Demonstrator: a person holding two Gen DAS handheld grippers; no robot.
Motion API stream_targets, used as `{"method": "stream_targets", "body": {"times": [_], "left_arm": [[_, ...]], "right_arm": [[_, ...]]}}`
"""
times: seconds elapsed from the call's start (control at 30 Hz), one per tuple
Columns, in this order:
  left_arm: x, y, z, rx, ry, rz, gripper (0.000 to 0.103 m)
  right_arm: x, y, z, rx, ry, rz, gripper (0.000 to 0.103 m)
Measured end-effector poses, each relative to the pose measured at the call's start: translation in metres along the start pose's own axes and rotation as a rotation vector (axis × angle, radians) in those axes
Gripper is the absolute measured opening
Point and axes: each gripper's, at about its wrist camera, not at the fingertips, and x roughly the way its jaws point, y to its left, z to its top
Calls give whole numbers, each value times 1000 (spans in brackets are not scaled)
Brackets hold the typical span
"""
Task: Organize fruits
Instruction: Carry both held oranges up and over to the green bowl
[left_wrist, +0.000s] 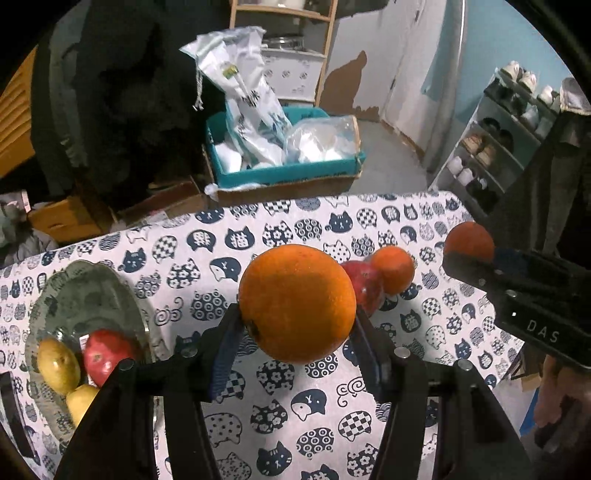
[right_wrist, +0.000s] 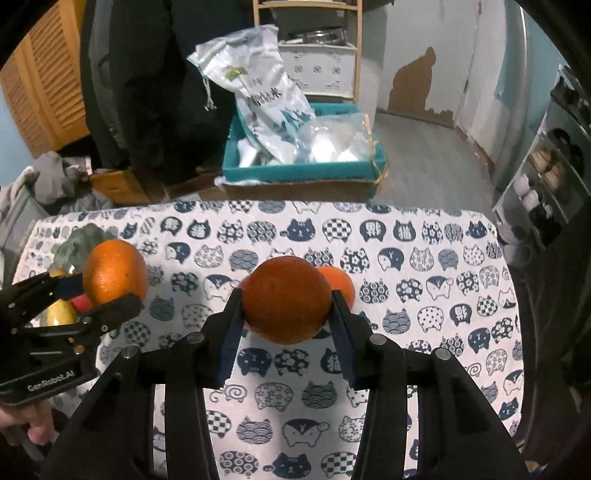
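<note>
Our left tongs (left_wrist: 297, 325) clamp one orange (left_wrist: 297, 302), partly hiding a red apple (left_wrist: 364, 286); our right tongs (right_wrist: 286, 314) clamp another orange (right_wrist: 286, 304) above the counter (right_wrist: 424, 295). The glass plate (left_wrist: 85, 295) holds an apple and two yellow fruits.

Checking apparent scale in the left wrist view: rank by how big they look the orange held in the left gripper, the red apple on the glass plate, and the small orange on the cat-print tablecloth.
1. Held orange, largest, though nearest the camera.
2. Red apple on the glass plate.
3. Small orange on the tablecloth, farther away, so its true size is uncertain.
</note>
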Motion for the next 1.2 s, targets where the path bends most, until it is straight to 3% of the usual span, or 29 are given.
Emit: {"method": "stream_targets", "body": {"times": [0.47, 1.2], "left_arm": [[-57, 31, -3, -35, -95, 39, 59], [-107, 124, -25, -192, -162, 128, 59]], "right_arm": [[-27, 44, 17, -67, -65, 33, 44], [-20, 148, 44, -189, -78, 135, 44]]}}
